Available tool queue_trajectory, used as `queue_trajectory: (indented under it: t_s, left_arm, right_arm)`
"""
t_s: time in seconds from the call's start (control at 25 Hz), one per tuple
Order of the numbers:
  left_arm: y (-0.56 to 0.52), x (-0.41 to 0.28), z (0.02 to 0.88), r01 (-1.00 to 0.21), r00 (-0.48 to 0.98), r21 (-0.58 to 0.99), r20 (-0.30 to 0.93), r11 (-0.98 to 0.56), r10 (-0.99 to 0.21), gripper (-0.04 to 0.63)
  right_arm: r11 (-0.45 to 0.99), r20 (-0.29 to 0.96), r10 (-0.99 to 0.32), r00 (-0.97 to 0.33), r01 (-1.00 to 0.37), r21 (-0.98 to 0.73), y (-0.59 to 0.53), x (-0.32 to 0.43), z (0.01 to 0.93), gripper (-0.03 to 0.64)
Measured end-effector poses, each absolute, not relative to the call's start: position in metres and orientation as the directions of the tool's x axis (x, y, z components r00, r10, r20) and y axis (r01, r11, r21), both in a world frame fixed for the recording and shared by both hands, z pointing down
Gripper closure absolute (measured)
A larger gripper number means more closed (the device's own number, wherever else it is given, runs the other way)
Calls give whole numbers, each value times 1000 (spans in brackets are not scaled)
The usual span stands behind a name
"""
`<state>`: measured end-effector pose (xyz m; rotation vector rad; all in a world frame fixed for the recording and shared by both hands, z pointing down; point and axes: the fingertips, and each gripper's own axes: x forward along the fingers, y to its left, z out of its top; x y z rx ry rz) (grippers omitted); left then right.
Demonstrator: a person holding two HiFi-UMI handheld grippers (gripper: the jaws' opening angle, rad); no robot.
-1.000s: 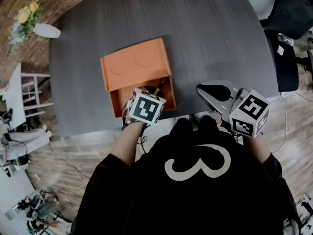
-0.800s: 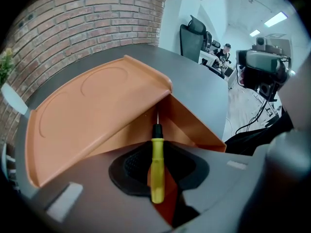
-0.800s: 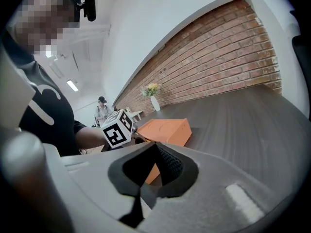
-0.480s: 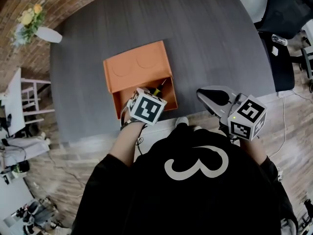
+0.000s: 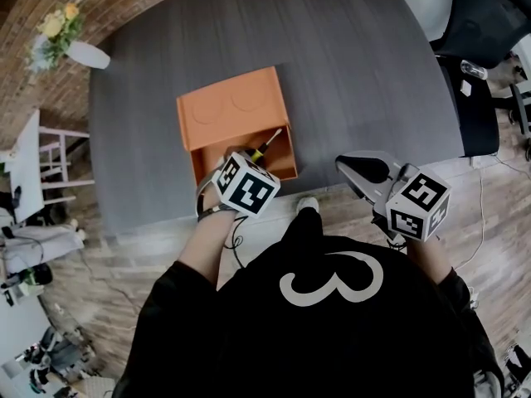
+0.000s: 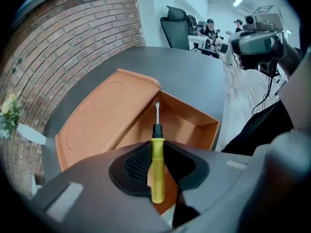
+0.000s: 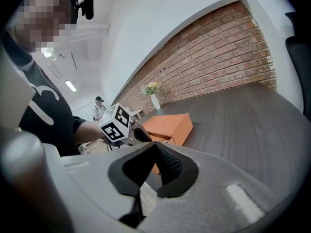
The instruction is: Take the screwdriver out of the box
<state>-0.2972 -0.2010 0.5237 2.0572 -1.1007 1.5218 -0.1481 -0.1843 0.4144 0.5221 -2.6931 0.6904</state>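
Currently left gripper (image 6: 156, 149) pinches the screwdriver (image 6: 157, 178) mid-handle over the open box (image 6: 92, 125), right gripper (image 7: 155, 152) pressed together and empty; it's likely light, stiff, smooth plastic so probably slippery, so handle is the right hold, not the thin shaft.

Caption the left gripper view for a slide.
Left gripper shut on a yellow-handled screwdriver, tip over the open orange box.
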Motion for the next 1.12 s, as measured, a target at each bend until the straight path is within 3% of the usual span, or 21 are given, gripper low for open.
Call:
queue_trajectory:
  t_s: [0.28,0.6,1.12]
  left_arm:
    - [-192,-292,500,-727,58,-282,884,-627,-464,499]
    - [-172,-274,443,-787,93,-324,779,-525,-620,499]
    - [-80,-211,355,-941,297,-2,476,-339,-828,499]
  right_arm:
    - [839,373,-239,-896,-384,-386,-167,-134,405,615]
    - [860,311,-236,-921,-347,-374,-148,-113,380,616]
    - [922,219,-248,-944,-299,-246,-93,-90,323,617]
